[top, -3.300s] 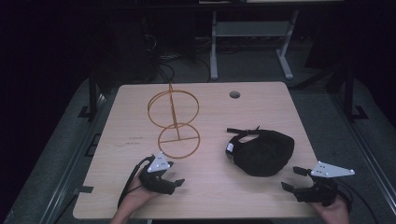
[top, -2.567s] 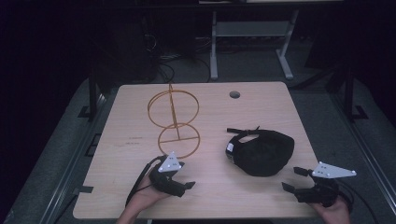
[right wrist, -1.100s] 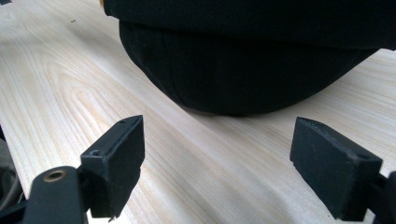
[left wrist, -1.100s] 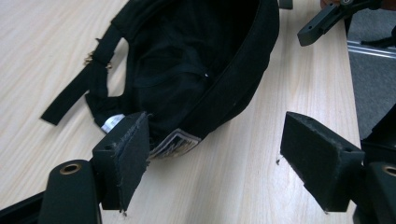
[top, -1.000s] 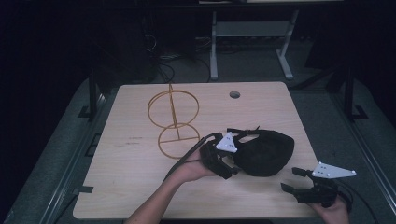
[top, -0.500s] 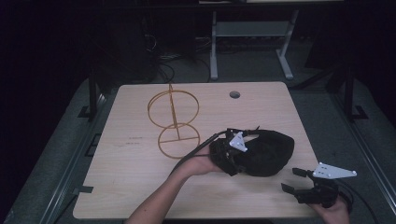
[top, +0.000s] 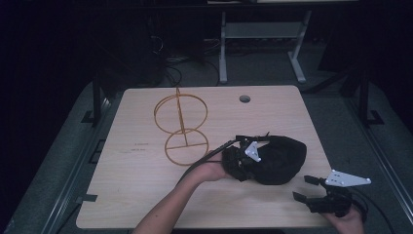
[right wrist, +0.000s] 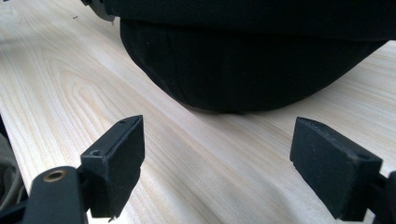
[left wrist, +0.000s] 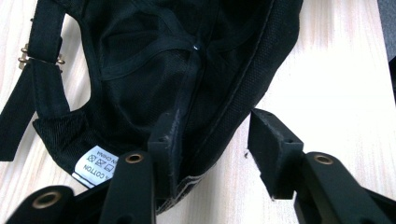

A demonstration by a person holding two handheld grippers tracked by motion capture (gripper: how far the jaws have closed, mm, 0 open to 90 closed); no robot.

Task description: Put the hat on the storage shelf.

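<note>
Nearest the front edge of the tabletop (top: 146,195), by its front right corner, the right tongs (top: 306,189) are held in the person's right hand (top: 348,222), with the jaws spread wide and nothing between them; in the right gripper view the bare wood is seen between the two pads, and the rounded side of the black cap (right wrist: 243,60) lies just beyond them, untouched. Farther in, on the right half of the tabletop, the black cap (top: 277,158) is seen lying upside down, its inside turned upward. The left tongs (top: 243,163) are brought in at its left side by the left hand (top: 212,170). In the left gripper view the cap's rim (left wrist: 233,121) is found between the two jaws: one pad is laid against the inner lining, while the other is seen apart from the fabric, over bare wood. The jaws have just been closing, with the rim between them, yet the rim is not pinched. A white care label (left wrist: 95,163) and a strap with a brass buckle (left wrist: 39,58) are visible inside the cap. Farther still, left of the middle, a wire stand (top: 181,124) of orange rings is placed, well apart from the cap. Near the far edge a round hole (top: 245,99) is set into the tabletop.
</note>
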